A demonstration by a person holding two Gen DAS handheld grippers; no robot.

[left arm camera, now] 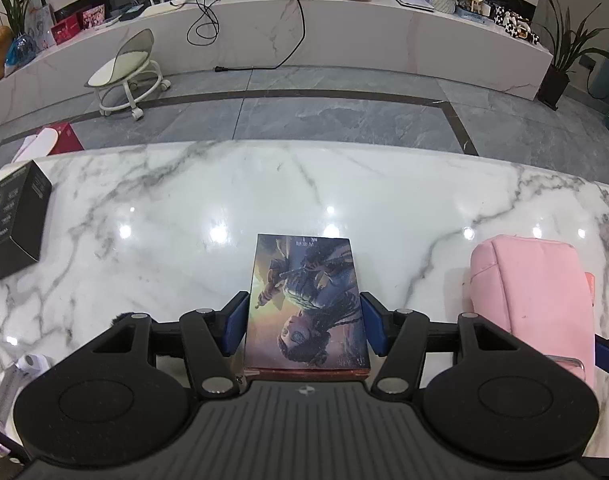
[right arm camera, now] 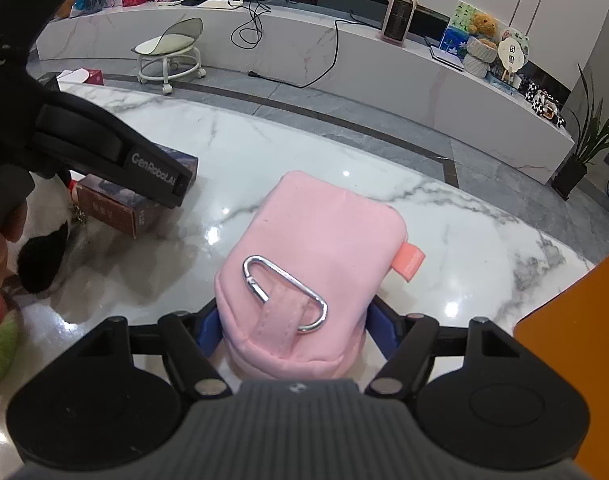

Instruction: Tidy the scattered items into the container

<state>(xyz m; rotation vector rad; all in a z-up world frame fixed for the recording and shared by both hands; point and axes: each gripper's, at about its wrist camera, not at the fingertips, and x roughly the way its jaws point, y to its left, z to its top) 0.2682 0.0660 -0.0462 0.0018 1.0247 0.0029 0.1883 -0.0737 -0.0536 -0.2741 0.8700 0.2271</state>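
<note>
Pink fabric pouch (right arm camera: pixel 316 276), soft and boxy with a silver carabiner (right arm camera: pixel 284 294) on its loop, sits on the marble table (right arm camera: pixel 484 240) squeezed between the right gripper (right arm camera: pixel 296 328) fingers. Left gripper (left arm camera: pixel 304 328) fingers clamp an illustrated book box (left arm camera: pixel 306 304). Orange container (right arm camera: pixel 576 344) stands just right.

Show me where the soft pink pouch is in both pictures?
Left wrist view: the soft pink fabric pouch lies at the right edge, on the marble table.
Right wrist view: it sits bottom centre, between the right gripper's fingers.
Shared landmark: the small white rolling stool on the floor.
</note>
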